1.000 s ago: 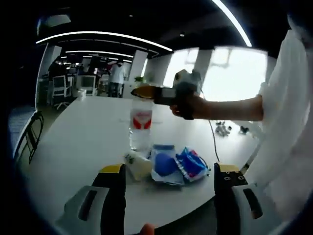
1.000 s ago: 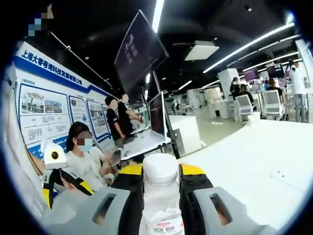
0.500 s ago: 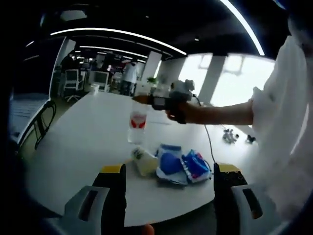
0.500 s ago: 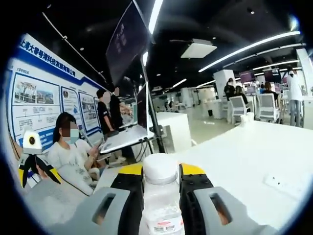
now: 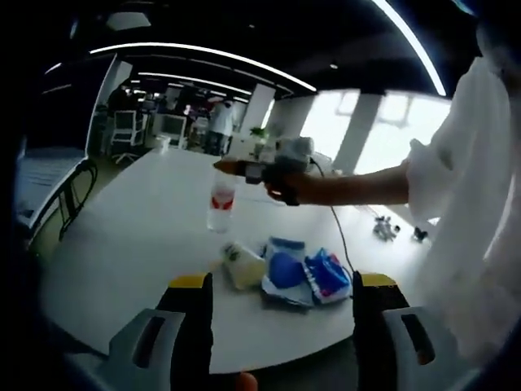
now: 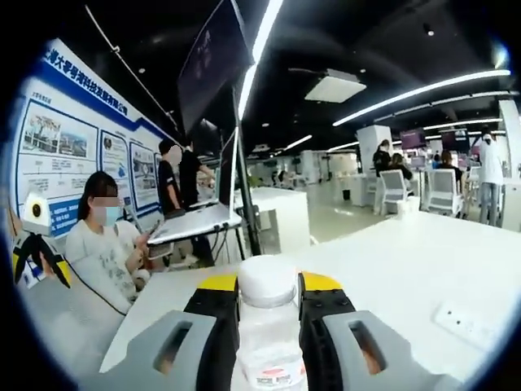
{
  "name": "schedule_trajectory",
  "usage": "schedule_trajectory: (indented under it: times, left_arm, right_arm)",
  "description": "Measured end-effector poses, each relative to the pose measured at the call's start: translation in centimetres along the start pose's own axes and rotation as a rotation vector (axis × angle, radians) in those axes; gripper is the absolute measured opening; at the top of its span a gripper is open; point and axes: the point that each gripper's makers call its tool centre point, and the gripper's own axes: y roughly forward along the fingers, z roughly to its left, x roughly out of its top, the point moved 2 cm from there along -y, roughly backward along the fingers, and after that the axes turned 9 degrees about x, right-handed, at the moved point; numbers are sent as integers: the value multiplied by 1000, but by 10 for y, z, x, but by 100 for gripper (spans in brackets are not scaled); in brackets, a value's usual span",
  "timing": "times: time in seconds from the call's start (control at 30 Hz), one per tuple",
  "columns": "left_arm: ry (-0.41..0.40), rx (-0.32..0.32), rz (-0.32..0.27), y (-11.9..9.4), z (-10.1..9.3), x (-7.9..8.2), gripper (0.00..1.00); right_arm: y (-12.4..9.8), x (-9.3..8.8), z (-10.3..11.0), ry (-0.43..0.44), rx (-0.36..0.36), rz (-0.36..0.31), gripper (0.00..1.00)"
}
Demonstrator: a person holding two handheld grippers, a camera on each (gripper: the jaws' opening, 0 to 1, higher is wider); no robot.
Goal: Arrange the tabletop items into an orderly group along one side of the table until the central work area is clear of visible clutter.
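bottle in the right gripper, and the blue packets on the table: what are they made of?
Bottle: looks like clear thin plastic, see-through wall, with an opaque white matte cap and a red-and-white printed label. The right gripper is shut on it just under the cap.
Blue packets: probably plastic film, crinkled and shiny with printed blue and white; too blurred to be sure.
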Motion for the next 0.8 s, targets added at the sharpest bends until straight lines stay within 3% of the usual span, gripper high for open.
schedule_trajectory:
  times: [0.43,0.8]
  left_arm:
    - [-16,21,-7,-1,10,-2,65]
    - [-27,14,-12,-1,9,-5,64]
  right_arm:
    - [15,-22,-1,-22,6,25,23]
    - [9,-20,1,-17,-3,-5,24]
